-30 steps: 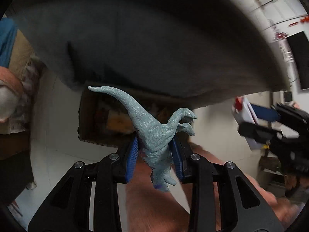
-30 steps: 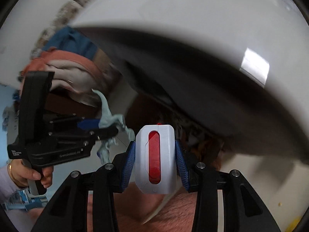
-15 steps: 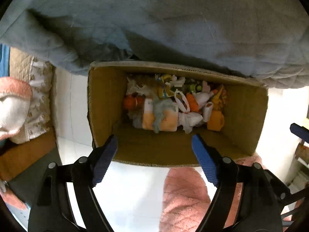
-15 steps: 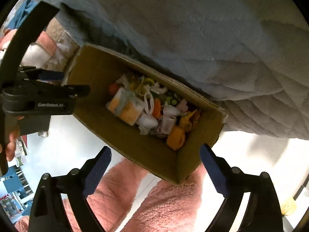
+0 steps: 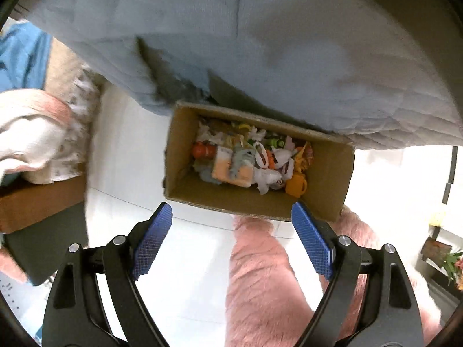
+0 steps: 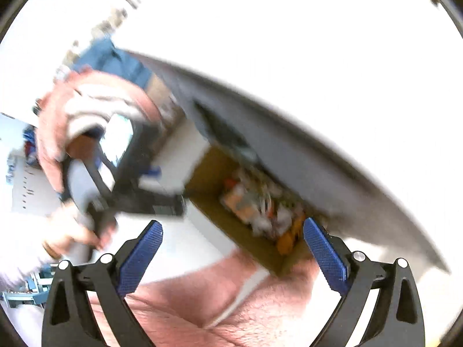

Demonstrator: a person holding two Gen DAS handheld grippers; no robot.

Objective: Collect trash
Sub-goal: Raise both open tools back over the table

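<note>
An open cardboard box stands on the white floor, half under a blue quilt. It holds several scraps and small toys, among them an orange cup and an orange-and-white packet with a grey-blue figure lying across it. My left gripper hangs open over the box's near wall, with nothing between its blue pads. In the blurred right wrist view my right gripper is open and empty above the same box. There the left gripper shows at the left, held by a hand.
The blue quilt overhangs the box's far side. A person's pink fluffy legs stand just before the box. A pile of pink and white cloth lies on a brown surface at the left. White floor lies left of the box.
A second ago my left gripper held a grey-blue toy dinosaur and my right a white-and-red case. Both have let go and opened wide over the box. The right view has since swung away, blurred.
</note>
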